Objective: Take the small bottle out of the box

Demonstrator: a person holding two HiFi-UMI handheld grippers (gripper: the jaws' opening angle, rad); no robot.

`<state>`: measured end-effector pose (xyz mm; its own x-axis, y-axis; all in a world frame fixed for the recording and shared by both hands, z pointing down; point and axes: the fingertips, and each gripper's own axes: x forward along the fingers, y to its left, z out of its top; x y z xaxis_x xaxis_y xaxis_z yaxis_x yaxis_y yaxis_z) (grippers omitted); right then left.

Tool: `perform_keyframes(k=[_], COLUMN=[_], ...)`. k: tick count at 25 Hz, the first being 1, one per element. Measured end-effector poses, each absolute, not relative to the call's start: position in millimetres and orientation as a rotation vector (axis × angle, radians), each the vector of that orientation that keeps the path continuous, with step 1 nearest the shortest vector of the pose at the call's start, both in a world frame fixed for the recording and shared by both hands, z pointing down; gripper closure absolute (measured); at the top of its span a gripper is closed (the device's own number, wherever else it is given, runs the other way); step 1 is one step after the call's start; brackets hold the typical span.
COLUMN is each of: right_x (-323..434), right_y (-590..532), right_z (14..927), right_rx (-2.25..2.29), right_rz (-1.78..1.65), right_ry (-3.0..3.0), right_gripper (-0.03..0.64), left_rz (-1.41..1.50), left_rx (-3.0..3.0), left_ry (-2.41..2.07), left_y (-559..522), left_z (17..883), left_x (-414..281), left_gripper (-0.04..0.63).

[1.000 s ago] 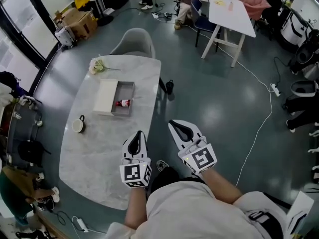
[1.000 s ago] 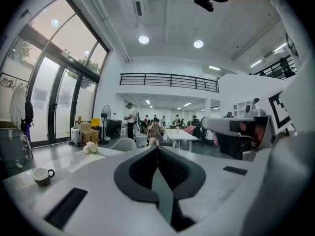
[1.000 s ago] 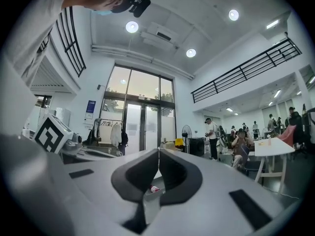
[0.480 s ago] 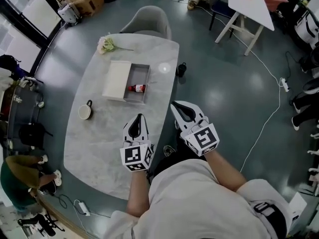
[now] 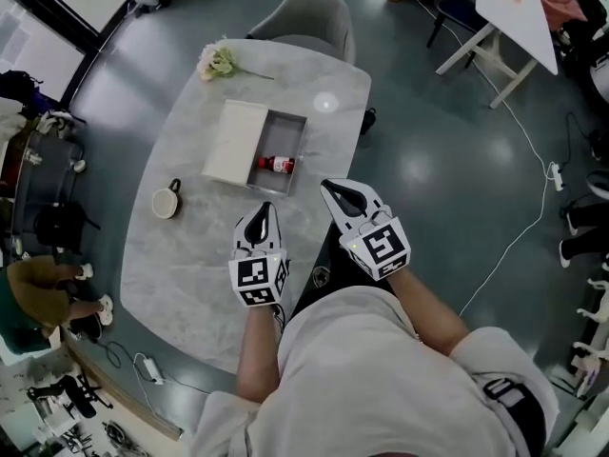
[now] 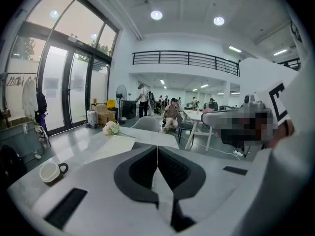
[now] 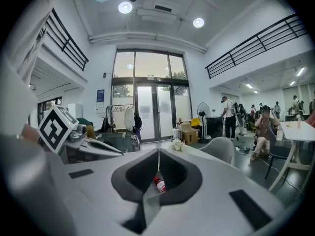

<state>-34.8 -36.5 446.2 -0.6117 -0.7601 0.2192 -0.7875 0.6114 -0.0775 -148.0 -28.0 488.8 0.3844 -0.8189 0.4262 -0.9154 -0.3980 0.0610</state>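
Grey-and-white left tool [image 5: 266, 208]: clenched, jaws pressed together along a thin seam with nothing between them. It hangs over the near part of the desk [image 5: 190, 284], pointing toward the box.
Right tool [image 5: 329, 188]: also clenched and empty, tips meeting. It sits just right of the left tool, its tip about over the desk's right edge and its body out over the floor [image 5: 428, 188].
Small bottle [image 5: 278, 164]: red and white, lying on its side on the bottom of the box at its near end. It is ahead of both tools, a little right of the left tip and left of the right tip, touched by neither. In the right gripper view it shows low down through the gap under the closed jaws.
Box [image 5: 284, 119]: shallow grey tray, open on top, lying lengthwise away from the person.
Lid [image 5: 235, 141]: white, flat against the box's left side.
Open room: bare marble lies between the tool tips and the box's near wall. The desk's right edge runs close beside the box, with bare floor beyond it.
Mug [image 5: 166, 201]: left of the box, near the desk's left edge.
Flowers [image 5: 219, 61]: at the desk's far end.
Chair [image 5: 309, 19]: grey, at the far end of the desk.
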Motion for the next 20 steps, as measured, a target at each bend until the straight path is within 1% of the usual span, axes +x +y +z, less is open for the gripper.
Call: perform_keyframes(k=[4,9,20], right_x=[-47.0,-54.5,-44.9], right_y=[-56.9,-86.0,-141.5], right_z=[461.4,478.5,535.5], right_rx=[1.206,1.113,1.031], right_rz=[0.311,0.370,0.476], right_ry=[-2.677,-2.684,-2.619], right_gripper=[0.591,0.591,0.591], left_rz=[0.621,0.712,1.088], left_rx=[2.337,2.272,2.235], left_ry=[-1.488,-1.447,-1.273], left_y=[-50.7,-76.7,-115.0], left_z=[511.5,541.9,604.3], left_x=[-146.2,-143.0,-140.0], left_gripper=[0.572,0.572,0.571])
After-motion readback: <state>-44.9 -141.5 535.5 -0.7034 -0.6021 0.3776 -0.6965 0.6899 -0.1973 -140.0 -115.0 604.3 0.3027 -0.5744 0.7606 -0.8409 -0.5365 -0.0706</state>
